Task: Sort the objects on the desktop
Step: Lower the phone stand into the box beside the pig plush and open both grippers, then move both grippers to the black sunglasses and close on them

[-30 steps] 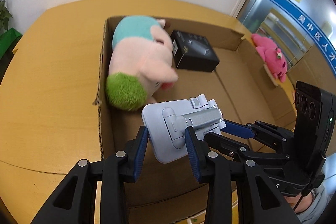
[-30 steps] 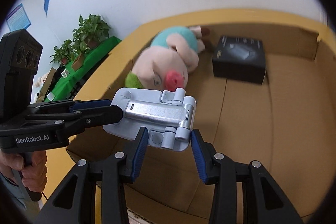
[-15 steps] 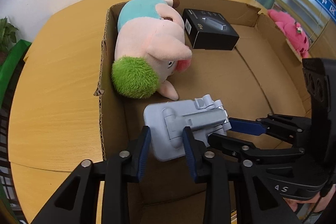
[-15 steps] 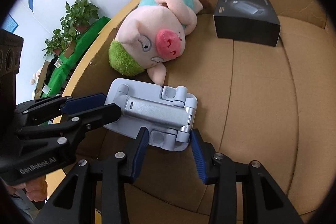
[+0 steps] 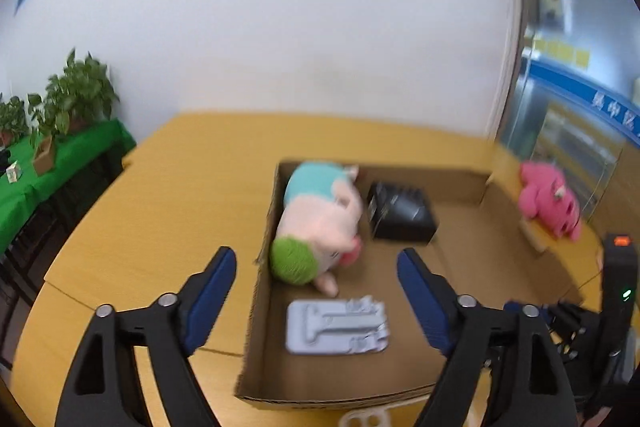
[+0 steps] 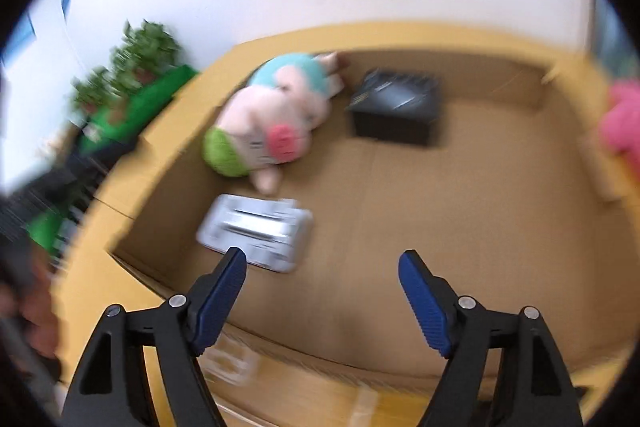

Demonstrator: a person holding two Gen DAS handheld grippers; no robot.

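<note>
A grey folding stand (image 5: pixel 337 327) lies flat on the floor of the open cardboard box (image 5: pixel 262 251), near its front left corner; it also shows in the right wrist view (image 6: pixel 256 233). A pink pig plush (image 5: pixel 320 223) with a green cap and a black box (image 5: pixel 400 217) lie further back in the box. My left gripper (image 5: pixel 316 297) is open and empty above the box's front. My right gripper (image 6: pixel 322 297) is open and empty, above the box floor (image 6: pixel 460 207). Both views are blurred.
The box stands on a yellow wooden table (image 5: pixel 168 195). A pink plush (image 5: pixel 550 203) sits outside the box at the right. A green-covered shelf with potted plants (image 5: pixel 60 115) stands at the left. A white object (image 5: pixel 366 419) lies before the box.
Both grippers have let go of the grey stand and opened wide. The stand now lies on the box floor. Both grippers have pulled up and back from it.
</note>
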